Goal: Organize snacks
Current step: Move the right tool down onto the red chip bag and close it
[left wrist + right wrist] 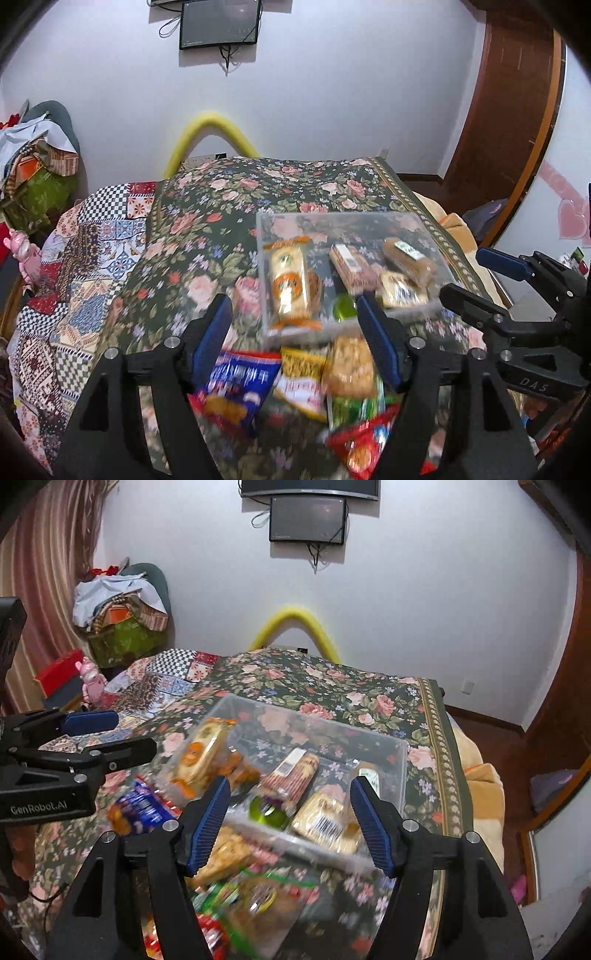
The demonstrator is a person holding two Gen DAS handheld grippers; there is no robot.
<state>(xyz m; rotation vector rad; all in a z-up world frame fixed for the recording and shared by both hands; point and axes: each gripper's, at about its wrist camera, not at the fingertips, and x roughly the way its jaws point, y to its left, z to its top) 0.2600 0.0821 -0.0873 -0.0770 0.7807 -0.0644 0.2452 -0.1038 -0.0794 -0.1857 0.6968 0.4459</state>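
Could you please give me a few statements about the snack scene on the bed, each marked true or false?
1. The clear plastic box already holds several snacks. True.
2. The left gripper is clamped on a snack. False: its jaws stand open and hold nothing.
3. A blue snack bag lies on the floral blanket outside the box. True.
4. The right gripper is shut. False: its jaws are spread wide and empty.
5. The orange-trimmed pastry packet lies outside the box. False: it is inside the box, at its left side.
6. A small green item sits in the box near its front wall. True.
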